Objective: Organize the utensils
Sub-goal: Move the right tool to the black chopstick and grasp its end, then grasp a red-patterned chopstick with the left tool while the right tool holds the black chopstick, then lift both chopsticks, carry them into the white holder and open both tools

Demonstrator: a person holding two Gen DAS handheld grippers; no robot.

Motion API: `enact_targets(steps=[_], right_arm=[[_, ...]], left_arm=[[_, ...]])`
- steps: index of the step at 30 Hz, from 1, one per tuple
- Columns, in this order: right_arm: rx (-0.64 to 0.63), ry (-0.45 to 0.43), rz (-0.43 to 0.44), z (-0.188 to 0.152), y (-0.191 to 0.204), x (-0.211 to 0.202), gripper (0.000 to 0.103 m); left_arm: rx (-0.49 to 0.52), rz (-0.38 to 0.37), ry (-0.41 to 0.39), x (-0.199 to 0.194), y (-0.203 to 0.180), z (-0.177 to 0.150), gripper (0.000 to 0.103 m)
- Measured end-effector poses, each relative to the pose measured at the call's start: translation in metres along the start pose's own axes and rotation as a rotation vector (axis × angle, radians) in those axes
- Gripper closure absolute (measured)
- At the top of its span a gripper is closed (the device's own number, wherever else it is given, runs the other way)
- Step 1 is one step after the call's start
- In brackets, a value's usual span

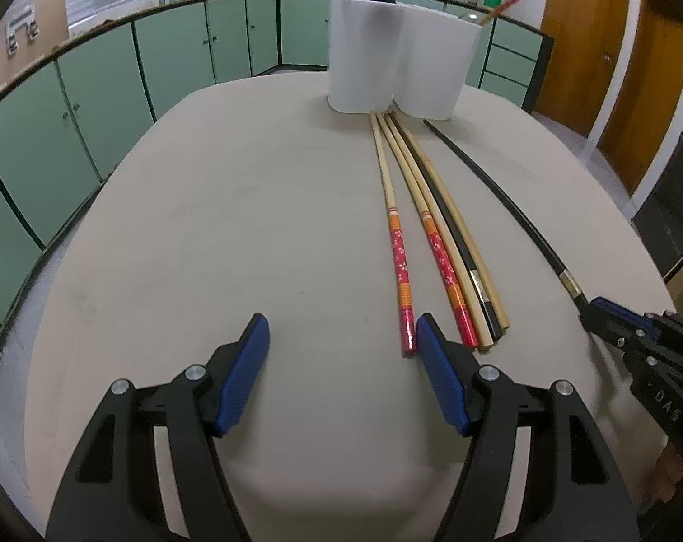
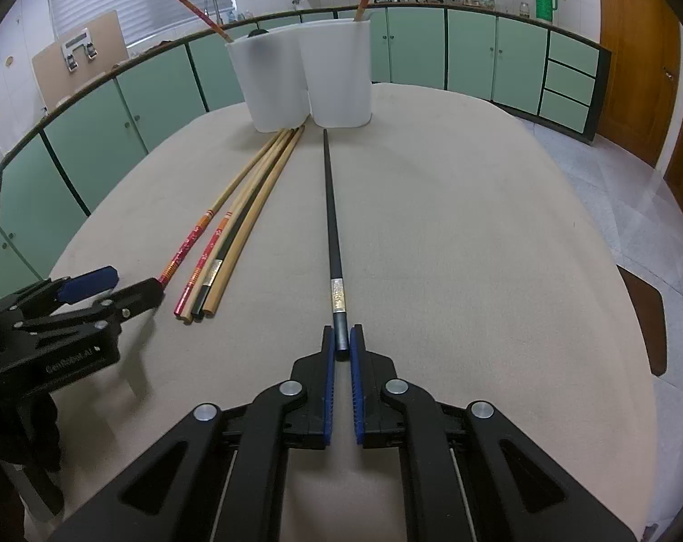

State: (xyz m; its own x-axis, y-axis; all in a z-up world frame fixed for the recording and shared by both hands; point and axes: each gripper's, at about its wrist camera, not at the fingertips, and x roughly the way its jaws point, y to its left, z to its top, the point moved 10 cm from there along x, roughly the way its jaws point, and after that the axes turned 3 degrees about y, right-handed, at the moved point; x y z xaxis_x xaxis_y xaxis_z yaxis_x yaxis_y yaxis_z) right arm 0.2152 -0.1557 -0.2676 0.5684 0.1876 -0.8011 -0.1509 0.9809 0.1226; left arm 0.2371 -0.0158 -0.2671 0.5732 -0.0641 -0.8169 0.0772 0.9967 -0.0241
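Right tongs (image 2: 341, 345) pinching black chopstick (image 2: 330, 207) at butt end — easy lift toward white holders (image 2: 337, 77). Left tongs (image 1: 341, 361) spread, straddling red chopstick (image 1: 400, 266) end on table (image 1: 228, 226).

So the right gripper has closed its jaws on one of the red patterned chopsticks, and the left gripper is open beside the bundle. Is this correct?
Not quite. The right gripper has its jaws closed on the black chopstick that lies apart from the bundle, not on a red patterned one; the right wrist view shows this. The rest holds: the left gripper is open beside the bundle.
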Motion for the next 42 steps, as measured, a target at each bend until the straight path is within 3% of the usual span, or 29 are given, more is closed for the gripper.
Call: enact_targets(steps=[5, 8, 13, 21, 27, 42], right_arm=[[-0.001, -0.001, -0.001, 0.000, 0.000, 0.000, 0.095], [0.001, -0.001, 0.004, 0.000, 0.001, 0.000, 0.095], [0.005, -0.003, 0.011, 0.000, 0.001, -0.001, 0.096], [-0.004, -0.029, 0.008, 0.004, 0.001, -0.013, 0.097], [-0.004, -0.082, 0.022, 0.023, -0.002, -0.043, 0.097], [-0.036, -0.288, 0.100, 0.107, 0.002, -0.136, 0.097]], left_arm=[[0.014, 0.008, 0.000, 0.001, -0.006, 0.001, 0.040], [0.022, 0.002, -0.006, 0.000, -0.010, 0.001, 0.053], [0.022, -0.028, -0.009, -0.002, -0.017, 0.000, 0.097], [0.011, -0.030, -0.025, -0.011, -0.016, 0.000, 0.098], [0.027, -0.014, -0.094, -0.046, -0.011, 0.012, 0.098], [0.029, -0.073, -0.334, -0.154, -0.007, 0.091, 0.098]])
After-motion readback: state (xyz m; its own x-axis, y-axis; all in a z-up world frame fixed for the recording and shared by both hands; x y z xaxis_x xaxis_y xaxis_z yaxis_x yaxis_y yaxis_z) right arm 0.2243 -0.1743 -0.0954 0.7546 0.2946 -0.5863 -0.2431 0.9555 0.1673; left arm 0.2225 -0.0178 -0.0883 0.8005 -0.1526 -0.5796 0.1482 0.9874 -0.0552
